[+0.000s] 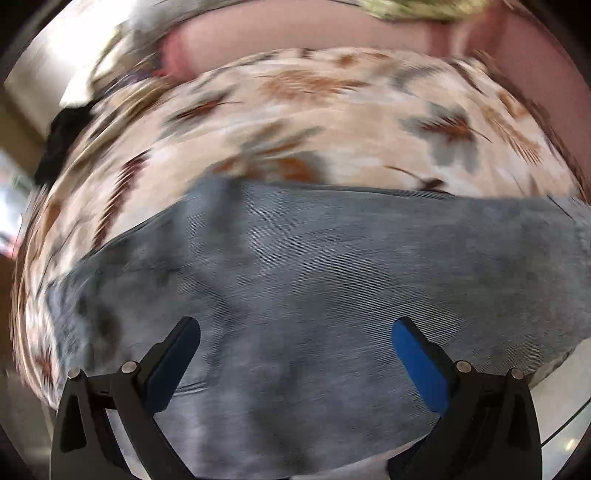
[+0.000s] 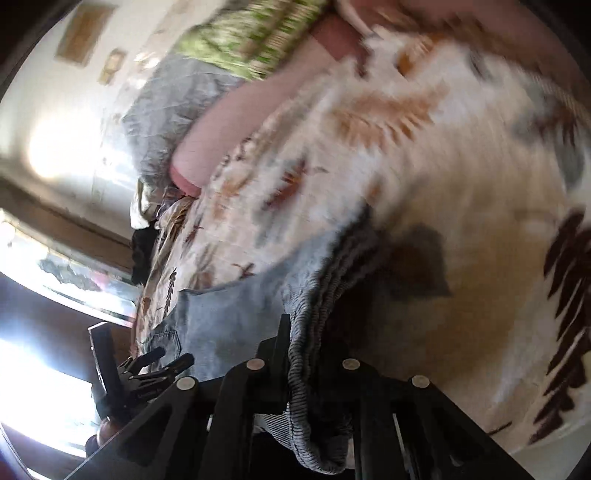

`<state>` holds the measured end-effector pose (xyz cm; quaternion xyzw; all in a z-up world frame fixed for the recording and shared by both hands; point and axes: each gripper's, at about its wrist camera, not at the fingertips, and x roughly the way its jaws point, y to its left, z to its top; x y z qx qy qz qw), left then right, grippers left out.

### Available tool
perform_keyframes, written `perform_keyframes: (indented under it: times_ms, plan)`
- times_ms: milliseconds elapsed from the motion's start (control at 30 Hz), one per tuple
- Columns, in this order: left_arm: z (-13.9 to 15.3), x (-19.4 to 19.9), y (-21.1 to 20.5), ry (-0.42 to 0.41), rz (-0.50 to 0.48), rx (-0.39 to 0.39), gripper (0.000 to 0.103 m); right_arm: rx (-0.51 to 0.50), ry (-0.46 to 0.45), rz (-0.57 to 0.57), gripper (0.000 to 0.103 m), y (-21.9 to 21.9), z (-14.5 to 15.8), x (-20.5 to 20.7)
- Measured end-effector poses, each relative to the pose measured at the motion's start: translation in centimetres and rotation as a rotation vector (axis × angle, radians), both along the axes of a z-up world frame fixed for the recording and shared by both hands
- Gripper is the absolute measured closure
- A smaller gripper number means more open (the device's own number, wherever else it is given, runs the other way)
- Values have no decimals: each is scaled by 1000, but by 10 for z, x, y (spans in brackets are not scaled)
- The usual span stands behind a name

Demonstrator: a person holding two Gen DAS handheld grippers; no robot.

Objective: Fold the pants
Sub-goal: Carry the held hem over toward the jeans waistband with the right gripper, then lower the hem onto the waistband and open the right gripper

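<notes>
Grey-blue corduroy pants (image 1: 332, 258) lie spread on a floral bedspread (image 1: 332, 110). My left gripper (image 1: 295, 326) hovers just above them, open, its blue pads (image 1: 417, 362) wide apart with only the flat cloth below. In the right wrist view, my right gripper (image 2: 306, 343) is shut on a bunched, ribbed edge of the pants (image 2: 314, 295), which hangs down between the black fingers (image 2: 282, 343). The rest of the pants (image 2: 229, 314) trails left over the bed. Both views are motion-blurred.
A pink bolster (image 1: 332, 33) and a green patterned cloth (image 1: 406, 9) lie at the far side of the bed. A dark item (image 1: 62, 140) sits at the bed's left edge. More grey fabric (image 2: 173, 103) is heaped near the bolster. The other black gripper (image 2: 162, 363) shows at lower left.
</notes>
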<state>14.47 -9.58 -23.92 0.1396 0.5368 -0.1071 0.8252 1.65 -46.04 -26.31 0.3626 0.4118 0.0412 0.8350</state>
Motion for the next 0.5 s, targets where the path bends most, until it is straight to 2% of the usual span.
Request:
perform_keyframes:
  times_ms: [100, 300, 400, 467, 500]
  plan:
    - [16, -1, 39, -44, 65, -40, 0, -51, -25, 59, 92, 32, 33, 11]
    - [42, -4, 102, -76, 176, -147, 0, -113, -28, 205, 91, 127, 64, 51]
    - [45, -1, 124, -86, 212, -157, 0, -123, 29, 291, 78, 183, 53, 75]
    - [45, -2, 134, -81, 225, -160, 0, -82, 73, 376, 52, 211, 39, 87]
    - [44, -1, 138, -77, 230, -159, 0, -55, 76, 408, 50, 224, 33, 91]
